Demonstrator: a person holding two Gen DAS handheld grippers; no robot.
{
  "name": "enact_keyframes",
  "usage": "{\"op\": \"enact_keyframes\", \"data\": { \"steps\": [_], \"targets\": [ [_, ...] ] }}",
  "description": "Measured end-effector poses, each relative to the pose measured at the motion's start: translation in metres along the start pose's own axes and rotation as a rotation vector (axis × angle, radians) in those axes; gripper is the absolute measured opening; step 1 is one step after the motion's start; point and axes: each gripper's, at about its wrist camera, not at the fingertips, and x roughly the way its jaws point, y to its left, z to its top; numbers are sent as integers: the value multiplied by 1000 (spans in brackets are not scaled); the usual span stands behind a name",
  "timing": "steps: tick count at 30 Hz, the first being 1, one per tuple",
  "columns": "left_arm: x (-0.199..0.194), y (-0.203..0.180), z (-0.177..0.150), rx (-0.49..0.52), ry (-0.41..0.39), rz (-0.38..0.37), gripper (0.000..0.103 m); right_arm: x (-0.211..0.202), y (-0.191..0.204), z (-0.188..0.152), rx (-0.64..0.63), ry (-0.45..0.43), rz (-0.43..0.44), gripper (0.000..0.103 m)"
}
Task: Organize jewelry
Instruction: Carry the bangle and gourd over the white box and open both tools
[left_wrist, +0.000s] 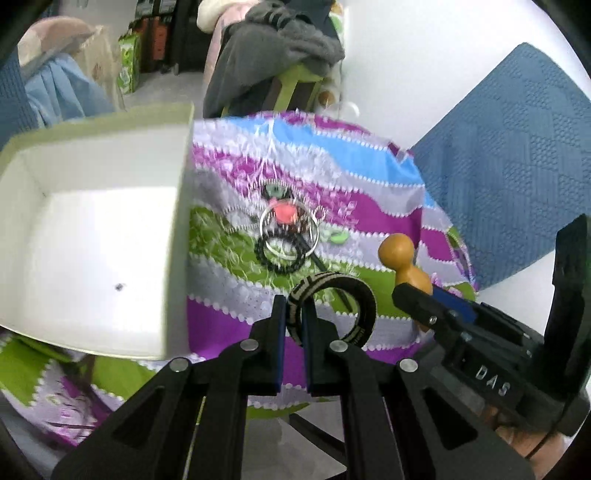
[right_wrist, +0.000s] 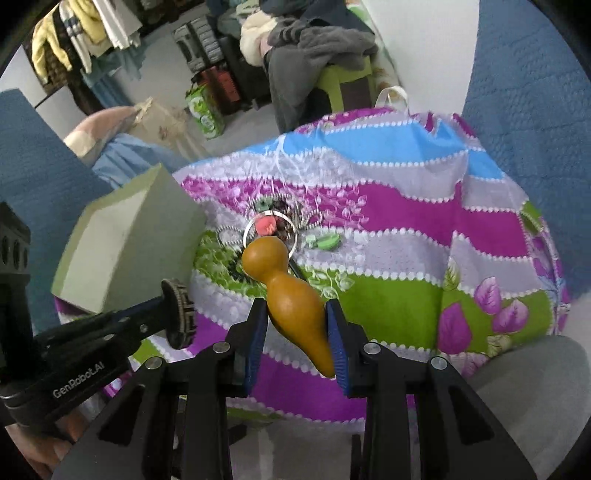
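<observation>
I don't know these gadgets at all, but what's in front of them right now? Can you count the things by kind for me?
Handheld grippers: 2, left gripper and right gripper
Patterned bangle, held by the left: 1
Gourd-shaped wooden piece, held by the right: 1
Open box: 1
Heap of jewelry on the cloth, pieces too tangled to count: 1
Total: 6

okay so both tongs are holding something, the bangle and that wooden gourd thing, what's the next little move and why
Probably carry the left tongs, shut on the patterned bangle, sideways over the open box and let go there. The box sits right beside them with its white floor nearly bare. The right tongs already grip the wooden gourd piece clear of the cloth, so that can follow.
</observation>
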Motion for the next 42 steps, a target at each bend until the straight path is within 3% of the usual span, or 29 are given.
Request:
{"op": "enact_keyframes", "data": {
  "steps": [7, 14, 24, 28, 33, 42],
  "targets": [
    [-51, -1, 28, 43, -77, 6, 8, -43, 25, 36, -38, -109, 3, 30],
    [-96, 3, 55, 91, -152, 102, 8, -73, 62, 64, -64, -195, 29, 30],
    [-163, 35, 72, 88, -254, 150, 8, -95, 113, 78, -93, -284, 32, 30],
    [-184, 52, 74, 69, -291, 156, 8, -96, 135, 83, -88, -294, 70, 30],
    [-185, 87, 70, 36, -292, 176, 8, -75, 166, 79, -131, -264, 76, 30],
    [-146, 143, 50, -33, -176, 203, 8, 1, 202, 54, -177, -73, 99, 30]
  ]
}}
